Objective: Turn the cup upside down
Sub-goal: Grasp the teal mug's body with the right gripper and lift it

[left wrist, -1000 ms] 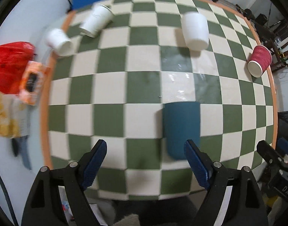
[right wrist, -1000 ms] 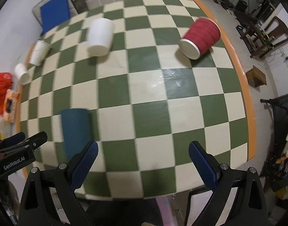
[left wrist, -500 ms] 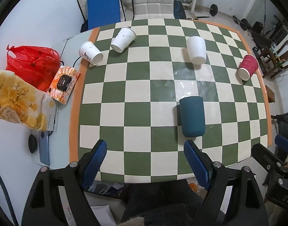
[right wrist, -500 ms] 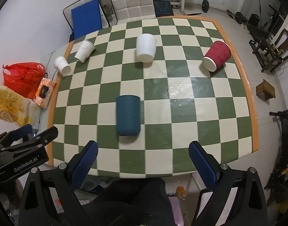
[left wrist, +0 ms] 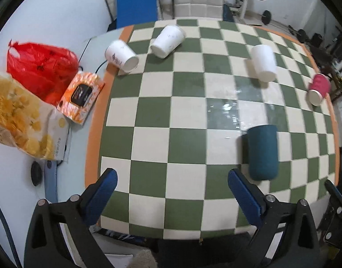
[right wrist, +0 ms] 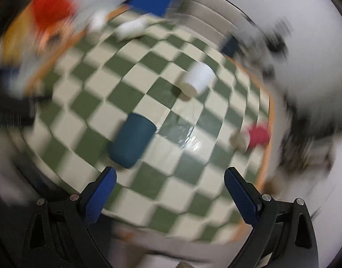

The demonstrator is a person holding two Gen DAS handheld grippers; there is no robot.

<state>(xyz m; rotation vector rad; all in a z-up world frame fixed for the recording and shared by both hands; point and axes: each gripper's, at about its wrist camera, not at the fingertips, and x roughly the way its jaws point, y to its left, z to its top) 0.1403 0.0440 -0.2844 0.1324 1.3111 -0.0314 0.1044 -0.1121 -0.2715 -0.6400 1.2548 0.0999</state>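
Teal cup [left wrist: 262,151] smooth, matt, plastic-looking; white cups [left wrist: 263,65] matt, paper-like; red cup [left wrist: 319,88] ribbed paper; checkered tabletop [left wrist: 171,116] glossy, glare patch; red bag [left wrist: 41,67] shiny thin plastic; gripper pads [right wrist: 99,197] textured blue.

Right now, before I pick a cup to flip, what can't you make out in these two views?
- Right wrist view: smeared by motion; the teal cup and red cup are only blobs.
- Left wrist view: the teal cup's mouth faces away from the lens.
- Printing on the two white cups by the far left edge: too small.
- Left gripper and right gripper: both open, empty.
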